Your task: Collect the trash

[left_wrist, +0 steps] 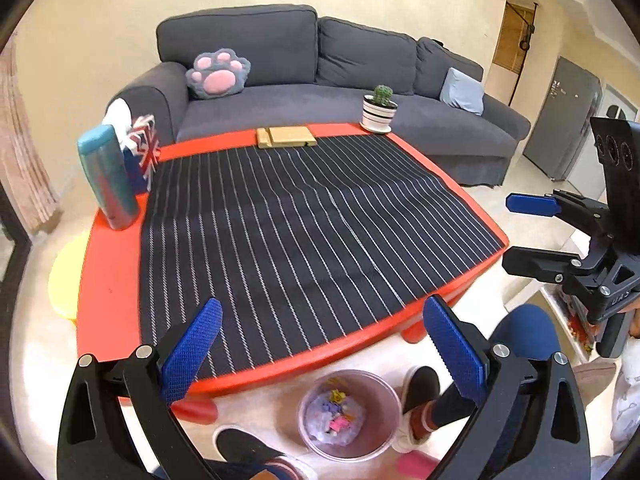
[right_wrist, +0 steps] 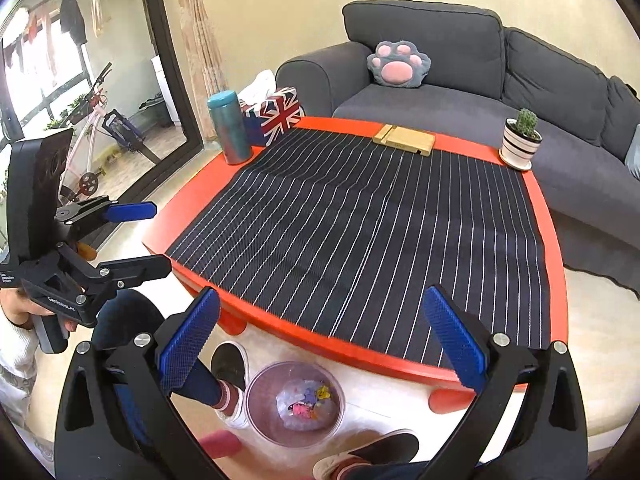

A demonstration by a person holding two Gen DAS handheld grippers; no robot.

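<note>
My left tool (left_wrist: 320, 354) carries blue pads (left_wrist: 192, 354) of rough, knurled texture on matt black plastic arms with bright metal screws. The bench (left_wrist: 108, 280) is smooth, glossy orange plastic under a ribbed, pinstriped dark cloth (left_wrist: 304, 224). The bin (left_wrist: 384, 404) is translucent plastic; the sofa (left_wrist: 304, 104), matt grey fabric
</note>
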